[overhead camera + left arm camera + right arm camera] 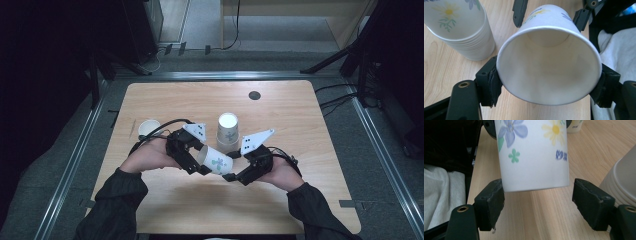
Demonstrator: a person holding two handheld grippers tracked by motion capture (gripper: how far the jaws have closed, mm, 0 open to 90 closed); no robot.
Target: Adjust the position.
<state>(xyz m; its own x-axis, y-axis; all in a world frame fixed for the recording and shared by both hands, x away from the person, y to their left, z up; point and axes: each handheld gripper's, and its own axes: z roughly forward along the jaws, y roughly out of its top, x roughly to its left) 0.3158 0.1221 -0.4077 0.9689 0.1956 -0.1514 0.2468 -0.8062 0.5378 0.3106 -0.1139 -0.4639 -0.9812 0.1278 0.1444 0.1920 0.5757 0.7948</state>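
A white paper cup (216, 161) printed with flowers lies on its side in the air between my two grippers, just above the wooden table (300, 125). My left gripper (200, 159) is shut on its open rim; in the left gripper view both pads press the rim of the cup (549, 65). My right gripper (231, 165) stands open around the cup's base (534, 157). Its left pad (491, 202) touches the wall, while its right pad (591, 202) stands clear of it.
An upside-down stack of the same cups (228, 131) stands just behind the held cup, close to both grippers (461, 32). A single upright cup (148, 128) sits at the left. A round dark grommet (254, 95) lies near the far edge.
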